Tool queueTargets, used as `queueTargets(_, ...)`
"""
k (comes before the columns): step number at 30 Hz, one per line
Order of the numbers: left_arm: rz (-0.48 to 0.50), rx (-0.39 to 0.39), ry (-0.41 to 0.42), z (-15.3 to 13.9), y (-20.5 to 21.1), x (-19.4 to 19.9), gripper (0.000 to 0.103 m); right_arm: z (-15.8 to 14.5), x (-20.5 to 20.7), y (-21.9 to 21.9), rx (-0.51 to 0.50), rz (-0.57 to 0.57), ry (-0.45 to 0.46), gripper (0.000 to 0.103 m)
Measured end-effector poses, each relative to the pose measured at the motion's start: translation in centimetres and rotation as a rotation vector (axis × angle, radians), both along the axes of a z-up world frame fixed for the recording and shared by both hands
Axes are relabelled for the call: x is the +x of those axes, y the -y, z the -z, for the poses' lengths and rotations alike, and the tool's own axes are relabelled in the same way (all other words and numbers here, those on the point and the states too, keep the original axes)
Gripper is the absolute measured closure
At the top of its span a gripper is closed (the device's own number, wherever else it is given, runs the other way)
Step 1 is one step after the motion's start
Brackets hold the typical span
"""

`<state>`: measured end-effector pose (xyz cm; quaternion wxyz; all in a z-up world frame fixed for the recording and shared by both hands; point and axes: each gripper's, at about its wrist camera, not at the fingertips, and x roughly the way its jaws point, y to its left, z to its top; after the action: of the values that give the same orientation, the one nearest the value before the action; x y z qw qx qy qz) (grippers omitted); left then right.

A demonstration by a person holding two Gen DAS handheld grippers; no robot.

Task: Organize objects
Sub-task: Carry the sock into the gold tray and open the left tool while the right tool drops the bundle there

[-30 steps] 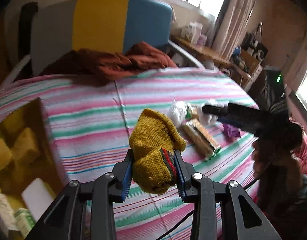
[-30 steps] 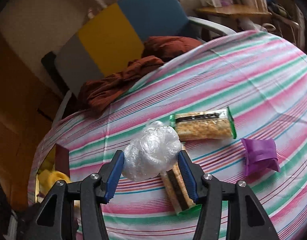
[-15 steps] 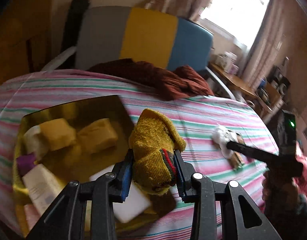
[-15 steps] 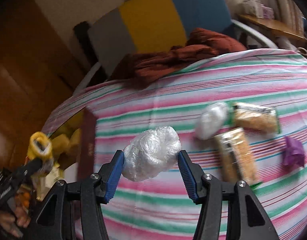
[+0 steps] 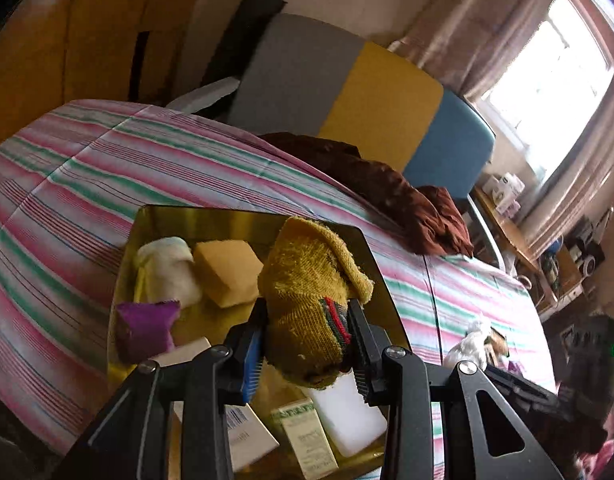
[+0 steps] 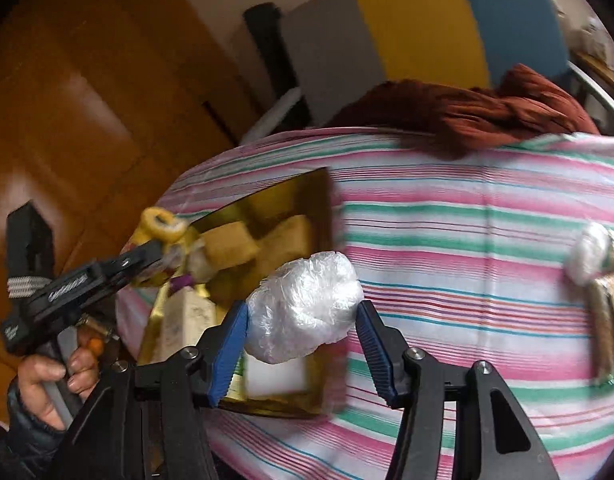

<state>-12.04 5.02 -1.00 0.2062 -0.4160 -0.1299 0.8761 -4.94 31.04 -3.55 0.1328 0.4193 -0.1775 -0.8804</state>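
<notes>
Both grippers have swung from the striped bedspread (image 5: 87, 184) to the gold tray (image 5: 235, 216) — we read delivery as near. Our left gripper (image 5: 307, 346) clamps the yellow sock (image 5: 307, 288) above the tray; our right gripper (image 6: 303, 332) pinches the plastic-wrapped bundle (image 6: 303, 304) by its rim. Only the right view shows the snack packets (image 6: 607, 320) left behind.
</notes>
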Motion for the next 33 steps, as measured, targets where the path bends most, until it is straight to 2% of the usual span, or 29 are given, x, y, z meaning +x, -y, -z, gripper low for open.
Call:
queueTargets(8,-0.020,-0.019,0.023,1.2,0.4,-1.7,0.063,-0.2,-2.4,3.7,0.030,-0.042,0.014,0.047)
queueTargets(11,-0.028,-0.038,0.033,1.9,0.3,-1.8,0.056,0.0,-2.9,4.3,0.061,-0.029,0.023,0.045)
queueTargets(13,-0.038,-0.047,0.029,2.2,0.5,-1.7,0.040,0.2,-3.5,4.5,0.087,0.001,0.026,0.042)
queueTargets(15,-0.050,-0.058,0.024,2.2,0.5,-1.5,0.037,0.5,-4.0,4.7,0.114,0.018,0.044,0.037)
queueTargets(19,-0.054,-0.083,-0.003,2.0,0.9,-0.6,0.035,1.0,-4.1,4.8,0.118,0.036,0.058,0.029)
queueTargets(24,-0.048,-0.145,-0.066,1.5,0.9,1.3,0.030,1.4,-3.4,5.1,0.111,0.025,0.075,0.029)
queueTargets(33,-0.047,-0.224,-0.156,0.3,0.1,3.6,0.028,0.9,-1.4,5.8,0.149,0.021,0.053,0.028)
